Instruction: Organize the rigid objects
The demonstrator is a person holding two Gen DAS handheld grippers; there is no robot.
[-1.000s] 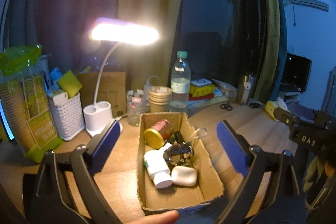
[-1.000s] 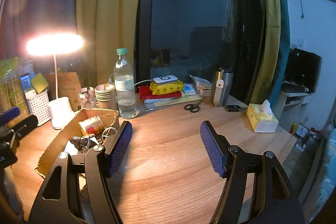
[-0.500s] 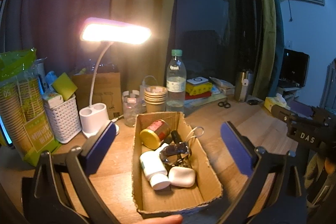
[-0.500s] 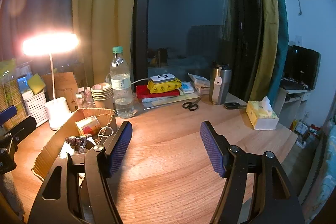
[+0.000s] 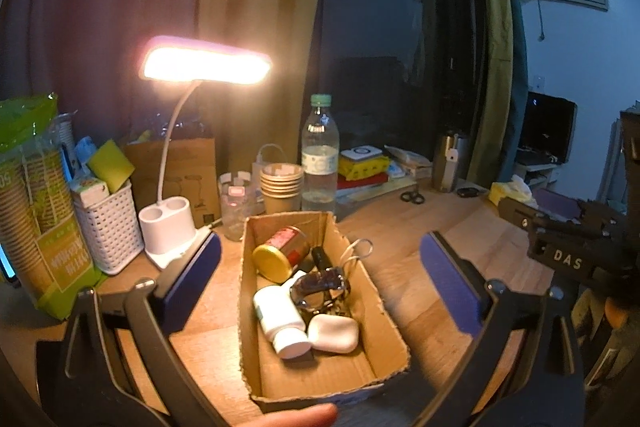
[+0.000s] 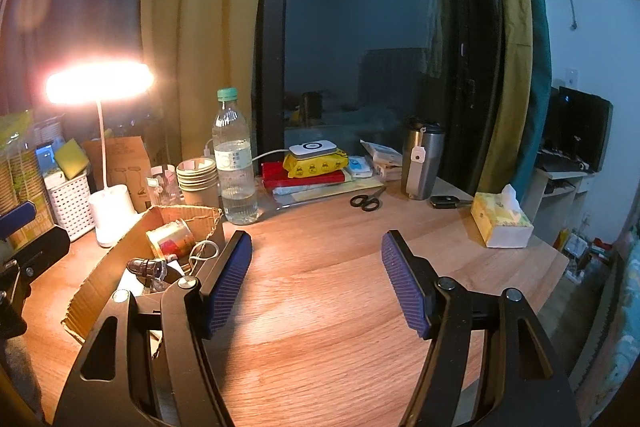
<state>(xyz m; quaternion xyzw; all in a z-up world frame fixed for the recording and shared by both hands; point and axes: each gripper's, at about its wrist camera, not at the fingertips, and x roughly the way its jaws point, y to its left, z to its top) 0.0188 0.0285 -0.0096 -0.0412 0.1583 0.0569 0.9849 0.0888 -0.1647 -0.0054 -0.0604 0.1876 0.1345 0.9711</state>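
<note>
An open cardboard box (image 5: 384,311) sits on the wooden table. Inside lie a gold-lidded jar (image 5: 280,251), a white bottle (image 5: 280,319), a white case (image 5: 334,333), sunglasses (image 5: 320,287) and a white cable (image 5: 358,253). My left gripper (image 5: 320,279) hovers over the box, open wide, its blue pads (image 5: 192,275) on either side of the box and touching nothing. My right gripper (image 6: 316,283) is open over bare wood to the right of the box (image 6: 100,291), with nothing between its fingers. A person's fingertip (image 5: 296,417) shows at the box's near end.
A lit desk lamp (image 5: 168,223), a white basket (image 5: 108,223), stacked paper cups (image 5: 280,187) and a water bottle (image 5: 320,163) stand behind the box. Further right are scissors (image 6: 366,201), a steel tumbler (image 6: 422,163), a key fob (image 6: 444,202) and a tissue box (image 6: 500,223).
The left gripper's jaws have spread a little wider around the box. The right gripper and the objects in the box have stayed put.
</note>
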